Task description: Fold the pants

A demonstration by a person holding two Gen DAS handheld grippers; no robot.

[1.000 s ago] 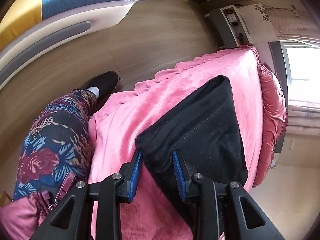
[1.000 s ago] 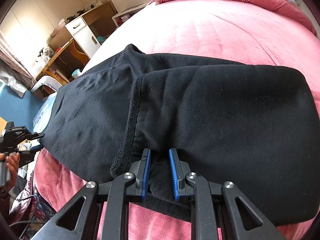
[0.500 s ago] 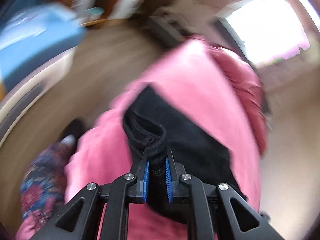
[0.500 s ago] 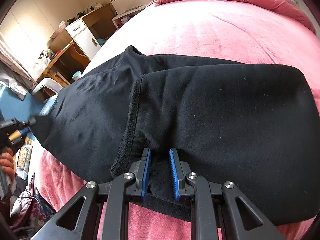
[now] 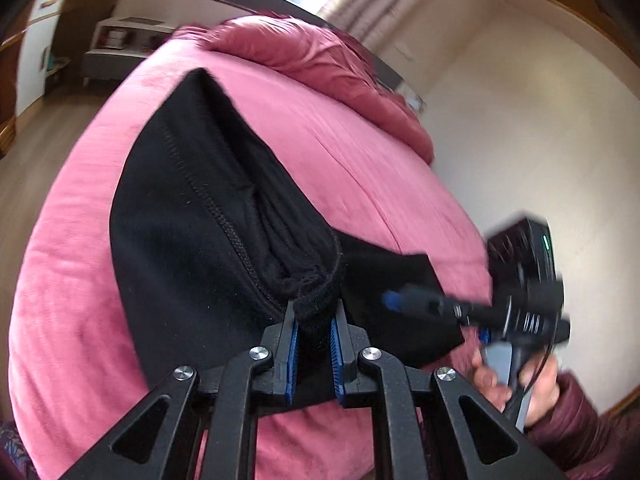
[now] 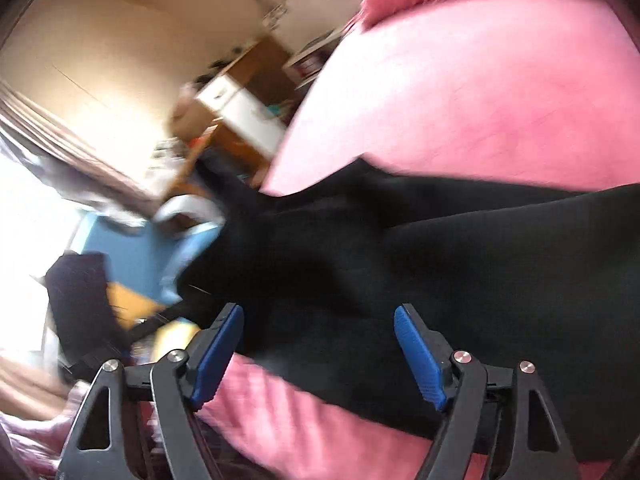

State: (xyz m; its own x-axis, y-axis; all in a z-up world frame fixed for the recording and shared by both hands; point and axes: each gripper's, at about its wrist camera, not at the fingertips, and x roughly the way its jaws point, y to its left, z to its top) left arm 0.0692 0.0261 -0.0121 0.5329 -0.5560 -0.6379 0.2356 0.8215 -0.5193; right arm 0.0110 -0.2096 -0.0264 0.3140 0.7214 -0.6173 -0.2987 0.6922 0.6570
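A bed [image 5: 72, 264] under a pink plush cover fills most of both views, with a rumpled duvet of the same pink [image 5: 320, 60] heaped along its far side. Black pants [image 5: 180, 240] lie across the cover, partly folded. One end is raised off the bed in a bunched ridge, and a stitched seam runs down its near face. In the right wrist view the pants [image 6: 460, 264] spread dark and flat over the cover, their left part blurred.

The left tongs [image 5: 314, 336] are clenched on the bunched black hem, the fabric pinched between the blue pads [image 5: 293, 354]. The right tongs [image 6: 318, 344] are released, with blue pads [image 6: 420, 356] spread wide apart just above the near edge of the pants, nothing between them. In the left wrist view the right tongs [image 5: 394, 300] appear blurred over a flat corner of the pants, held by the person's right hand [image 5: 516, 380].

A white and wood cabinet [image 6: 244, 108] stands beyond the bed, blurred.
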